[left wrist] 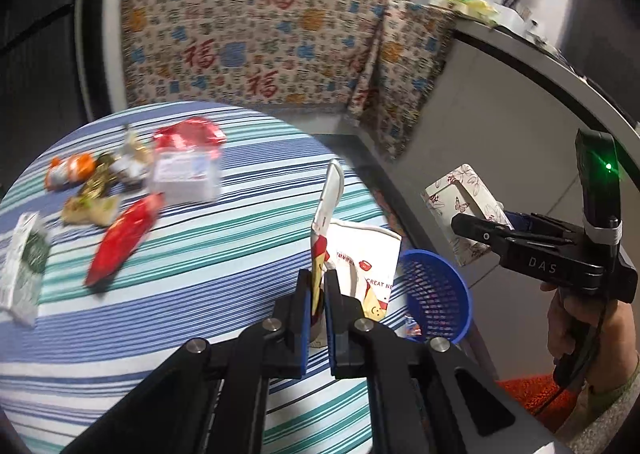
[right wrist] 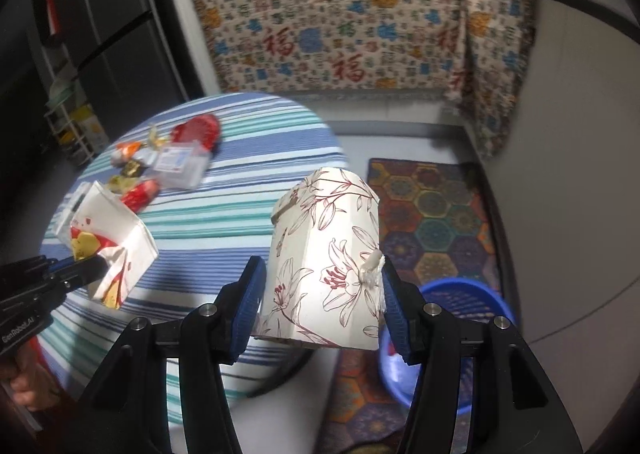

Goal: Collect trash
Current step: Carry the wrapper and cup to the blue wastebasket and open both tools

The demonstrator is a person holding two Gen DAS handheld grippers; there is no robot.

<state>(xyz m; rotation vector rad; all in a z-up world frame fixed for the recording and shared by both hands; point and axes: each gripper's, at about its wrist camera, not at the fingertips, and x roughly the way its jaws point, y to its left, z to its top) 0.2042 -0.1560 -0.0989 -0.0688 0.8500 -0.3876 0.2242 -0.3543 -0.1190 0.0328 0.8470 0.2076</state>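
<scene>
1. The left tool (left wrist: pixel 317 306) is clamped narrow on a flattened white paper carton printed with red and yellow (left wrist: pixel 360 266), which stands up between its blue pads (left wrist: pixel 306 308) and rises ahead of them, above the near edge of the round blue, teal and white striped tabletop (left wrist: pixel 208 254).
2. The right tool (right wrist: pixel 320 294) is spread wide around a cream floral-printed paper box (right wrist: pixel 328 254), held upright with a blue pad pressed on each side.
3. Below and to the right of the right tool, a blue plastic mesh basket (right wrist: pixel 472 302) sits on a multicoloured hexagon-patterned rug (right wrist: pixel 432 213); the floral box hangs beside its rim, off the edge of the tabletop.
4. From the left wrist view, the basket lies just right of the left tool, with a scrap of something red and white inside.
5. Ahead and to the left of the left tool, well apart from it, more trash lies on the tabletop: a long red foil wrapper (left wrist: pixel 122 242), a clear plastic packet with a label (left wrist: pixel 184 173), an orange and white wrapper (left wrist: pixel 68 169) and a white and green packet (left wrist: pixel 24 266).
</scene>
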